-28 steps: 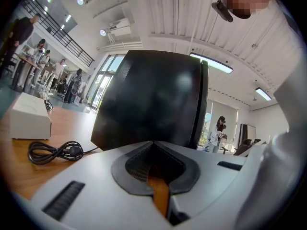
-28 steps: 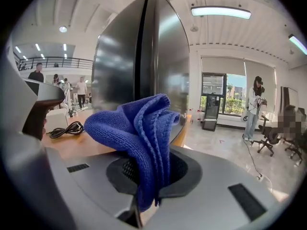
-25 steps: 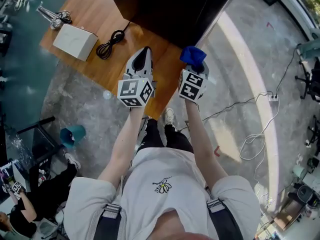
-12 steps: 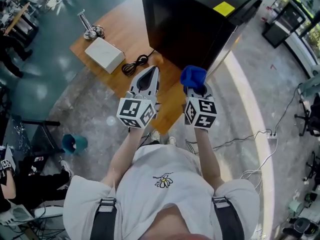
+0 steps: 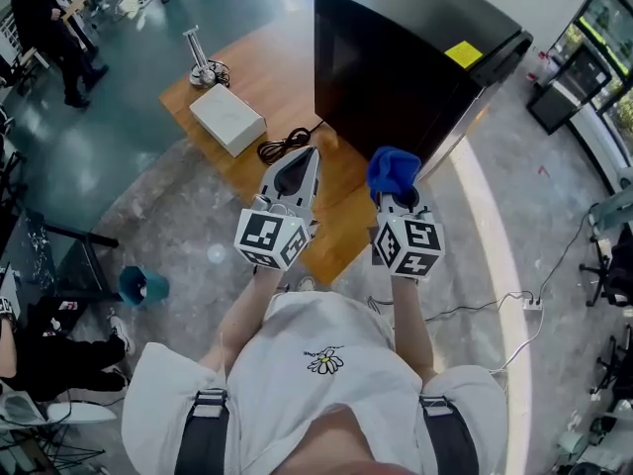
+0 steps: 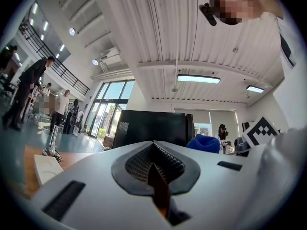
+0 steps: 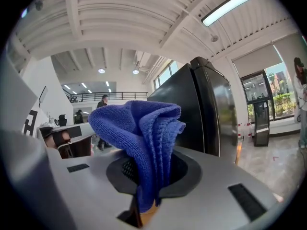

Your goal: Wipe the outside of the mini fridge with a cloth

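A black mini fridge stands on a wooden platform, with a yellow sticker on its top. It also shows ahead in the left gripper view, the fridge, and close at the right in the right gripper view, the fridge. My right gripper is shut on a bunched blue cloth, held just short of the fridge's near corner; the cloth sticks up from between the jaws. My left gripper is shut with nothing in it, beside the right one over the platform.
A white box, a coiled black cable and a metal tool lie on the platform left of the fridge. A teal cup sits on the grey floor. People stand at the far left, and cables run across the floor at right.
The view has tilted up, so the whole fridge now shows. Both grippers sit lower in the frame, still side by side, the cloth still held.
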Demonstrator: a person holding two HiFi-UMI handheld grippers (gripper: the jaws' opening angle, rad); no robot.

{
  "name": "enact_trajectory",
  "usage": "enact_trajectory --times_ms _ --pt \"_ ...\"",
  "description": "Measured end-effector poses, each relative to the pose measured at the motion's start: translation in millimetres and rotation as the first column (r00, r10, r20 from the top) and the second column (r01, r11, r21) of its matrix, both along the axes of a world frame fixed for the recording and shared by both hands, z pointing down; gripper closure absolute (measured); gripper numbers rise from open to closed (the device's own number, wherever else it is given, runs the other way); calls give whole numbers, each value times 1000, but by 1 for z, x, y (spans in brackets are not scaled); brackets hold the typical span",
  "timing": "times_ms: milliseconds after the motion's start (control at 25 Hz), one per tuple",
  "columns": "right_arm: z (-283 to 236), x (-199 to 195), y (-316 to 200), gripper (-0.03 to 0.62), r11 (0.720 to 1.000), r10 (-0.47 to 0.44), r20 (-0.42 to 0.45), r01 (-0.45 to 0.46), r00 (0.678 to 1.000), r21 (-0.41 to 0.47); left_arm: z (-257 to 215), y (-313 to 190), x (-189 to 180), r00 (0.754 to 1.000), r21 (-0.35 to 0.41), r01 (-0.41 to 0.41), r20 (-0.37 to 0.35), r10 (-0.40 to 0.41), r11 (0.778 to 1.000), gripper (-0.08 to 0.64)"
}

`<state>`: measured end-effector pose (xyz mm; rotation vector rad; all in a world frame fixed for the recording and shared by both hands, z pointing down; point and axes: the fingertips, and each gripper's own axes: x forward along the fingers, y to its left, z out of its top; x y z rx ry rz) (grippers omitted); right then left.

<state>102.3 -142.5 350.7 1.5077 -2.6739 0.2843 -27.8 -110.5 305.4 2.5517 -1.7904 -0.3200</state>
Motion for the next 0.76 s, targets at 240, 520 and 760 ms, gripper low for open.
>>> enact_trajectory --times_ms 240,520,760 --pt "-17 -15 7 525 998 -59 79 58 995 19 1 4 -11 1000 -4 -1 -6 1 1000 558" --pt "-39 -19 6 525 994 -93 103 86 990 68 9 1 -24 999 -36 -5 -44 3 999 558" --pt "-42 -23 8 525 993 -106 122 98 987 65 10 0 -24 999 -36 -18 -47 16 999 558"
